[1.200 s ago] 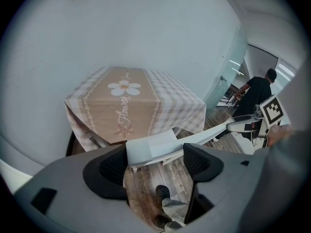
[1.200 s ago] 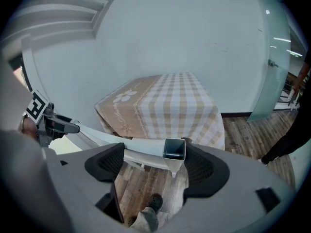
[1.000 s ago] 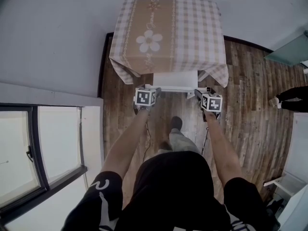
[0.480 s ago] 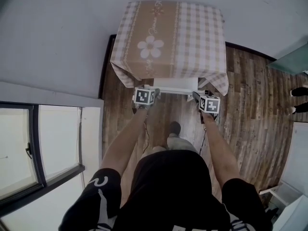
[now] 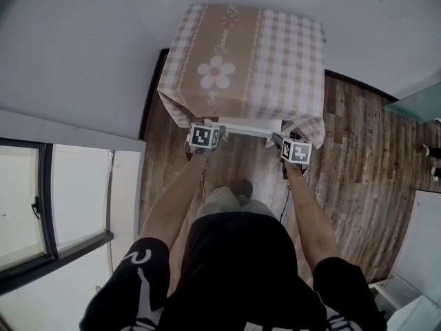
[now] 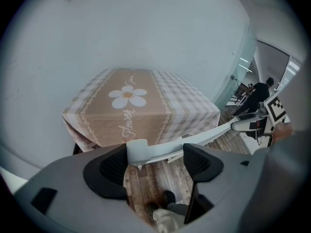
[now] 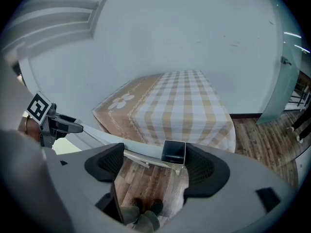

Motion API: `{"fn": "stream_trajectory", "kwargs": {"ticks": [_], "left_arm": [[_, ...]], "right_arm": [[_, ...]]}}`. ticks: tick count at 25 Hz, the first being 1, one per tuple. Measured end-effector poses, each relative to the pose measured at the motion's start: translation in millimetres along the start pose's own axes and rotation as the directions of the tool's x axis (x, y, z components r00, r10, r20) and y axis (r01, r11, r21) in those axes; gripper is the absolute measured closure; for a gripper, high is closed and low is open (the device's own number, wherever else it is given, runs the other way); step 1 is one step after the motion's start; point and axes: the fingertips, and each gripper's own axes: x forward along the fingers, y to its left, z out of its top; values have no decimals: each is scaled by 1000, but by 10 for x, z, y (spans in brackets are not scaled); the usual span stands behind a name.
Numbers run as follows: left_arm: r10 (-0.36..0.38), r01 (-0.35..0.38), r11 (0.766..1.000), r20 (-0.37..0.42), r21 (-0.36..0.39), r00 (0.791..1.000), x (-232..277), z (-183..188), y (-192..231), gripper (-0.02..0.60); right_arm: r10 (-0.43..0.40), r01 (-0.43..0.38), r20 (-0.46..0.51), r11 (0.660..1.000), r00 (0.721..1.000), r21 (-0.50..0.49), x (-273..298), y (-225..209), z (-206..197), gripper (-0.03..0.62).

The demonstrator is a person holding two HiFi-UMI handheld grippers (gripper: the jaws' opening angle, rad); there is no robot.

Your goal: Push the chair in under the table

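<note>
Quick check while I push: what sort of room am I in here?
Probably a small dining corner indoors, perhaps in an office: a square table under a beige checked cloth with a flower print stands against a plain wall, a white chair at it, on brown wood-plank flooring.

Table (image 5: 289, 61) under a checked, flowered cloth (image 5: 215, 71), on a wood-plank floor (image 5: 358, 150).

Upper centre of the head view: the tablecloth (image 5: 275, 54) is beige-and-white check beside a tan band with a white daisy. Below it the chair (image 5: 251, 125) is white, the plank floor (image 5: 351, 164) dark brown; my left gripper (image 6: 156, 163) and right gripper (image 7: 151, 166) are grey with black pads (image 6: 114, 166).
</note>
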Motion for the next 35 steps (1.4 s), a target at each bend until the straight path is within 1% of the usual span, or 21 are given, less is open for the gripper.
{"fn": "stream_trajectory", "kwargs": {"ticks": [4, 8, 14, 35], "left_arm": [[2, -2, 1000, 11, 0, 1000, 57, 97, 30, 216], [-1, 1, 1000, 8, 0, 1000, 100, 146, 64, 216], [0, 0, 1000, -3, 0, 1000, 194, 326, 157, 216], [-22, 22, 999, -8, 30, 1000, 513, 924, 462, 216]], "right_arm": [[-25, 25, -3, 1000, 1000, -18, 16, -54, 140, 187], [-21, 20, -15, 1000, 1000, -17, 73, -56, 184, 186], [-26, 26, -35, 1000, 999, -8, 191, -71, 350, 187], [-28, 28, -19, 1000, 999, 9, 591, -114, 874, 186]]}}
